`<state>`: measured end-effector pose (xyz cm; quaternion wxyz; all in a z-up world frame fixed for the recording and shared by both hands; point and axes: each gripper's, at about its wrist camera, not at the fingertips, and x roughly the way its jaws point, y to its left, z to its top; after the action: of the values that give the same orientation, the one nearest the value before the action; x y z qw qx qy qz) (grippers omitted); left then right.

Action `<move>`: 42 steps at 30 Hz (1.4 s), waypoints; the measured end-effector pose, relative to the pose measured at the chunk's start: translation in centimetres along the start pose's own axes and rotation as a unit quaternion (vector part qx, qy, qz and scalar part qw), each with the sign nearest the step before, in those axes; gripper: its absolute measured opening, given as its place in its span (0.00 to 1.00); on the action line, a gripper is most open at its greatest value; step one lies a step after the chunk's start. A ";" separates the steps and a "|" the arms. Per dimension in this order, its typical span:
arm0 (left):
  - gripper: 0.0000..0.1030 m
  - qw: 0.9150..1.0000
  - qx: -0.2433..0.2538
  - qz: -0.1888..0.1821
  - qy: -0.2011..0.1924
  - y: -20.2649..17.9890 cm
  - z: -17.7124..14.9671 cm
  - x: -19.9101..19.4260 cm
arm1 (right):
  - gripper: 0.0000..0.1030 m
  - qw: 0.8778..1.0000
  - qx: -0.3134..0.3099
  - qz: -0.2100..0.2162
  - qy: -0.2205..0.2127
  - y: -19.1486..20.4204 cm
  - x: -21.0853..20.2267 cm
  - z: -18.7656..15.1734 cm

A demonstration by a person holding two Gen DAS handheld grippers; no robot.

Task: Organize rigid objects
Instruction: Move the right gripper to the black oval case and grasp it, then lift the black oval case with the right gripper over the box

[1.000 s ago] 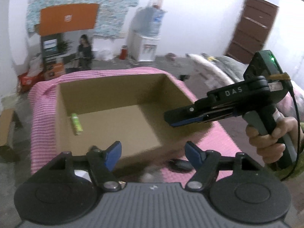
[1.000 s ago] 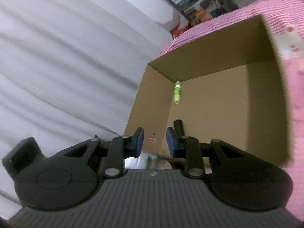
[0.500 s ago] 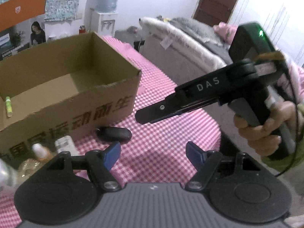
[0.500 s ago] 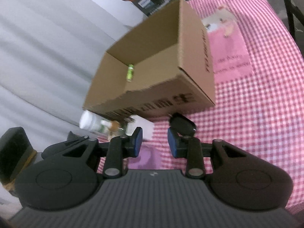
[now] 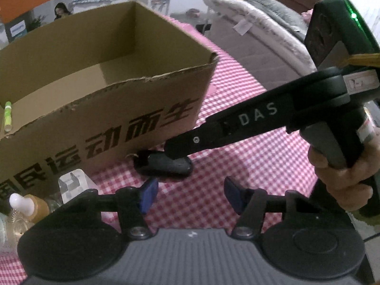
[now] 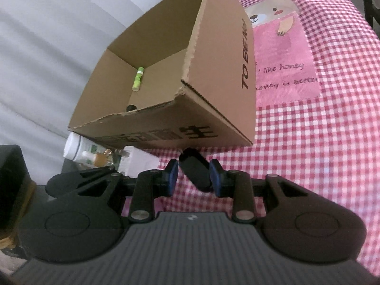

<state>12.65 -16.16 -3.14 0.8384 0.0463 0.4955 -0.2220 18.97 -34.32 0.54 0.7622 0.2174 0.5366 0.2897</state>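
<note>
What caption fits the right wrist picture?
Right gripper straddles a black object beside the cardboard box.

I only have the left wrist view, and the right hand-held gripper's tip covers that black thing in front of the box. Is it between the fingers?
Observer: Yes. In the right wrist view the black object sits between the blue pads of the right hand-held gripper. Whether they squeeze it, I cannot tell.
Operator: Anything in the box besides the green tube?
Observer: A small dark round thing lies just behind the front wall of the cardboard box.
</note>
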 end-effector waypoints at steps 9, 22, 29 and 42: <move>0.55 1.000 -0.013 0.011 0.011 1.1 0.3 1.2 | 0.27 1.000 0.001 0.015 0.027 -0.4 3.0 0.5; 0.35 0.999 -0.008 0.035 0.018 0.7 0.6 1.7 | 0.21 0.998 0.019 0.043 0.030 -0.8 2.9 -0.4; 0.34 0.999 -0.012 0.030 0.016 0.9 0.4 1.1 | 0.15 0.998 0.031 0.040 0.023 -0.6 3.4 -0.8; 0.34 0.998 0.016 0.006 -0.067 -0.8 0.0 -6.4 | 0.15 0.998 -0.015 0.019 -0.051 4.8 -3.5 -2.8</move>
<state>9.69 -14.74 2.43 0.8700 0.0479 0.4347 -0.2278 14.42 -33.08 5.14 0.7864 0.2306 0.4882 0.3001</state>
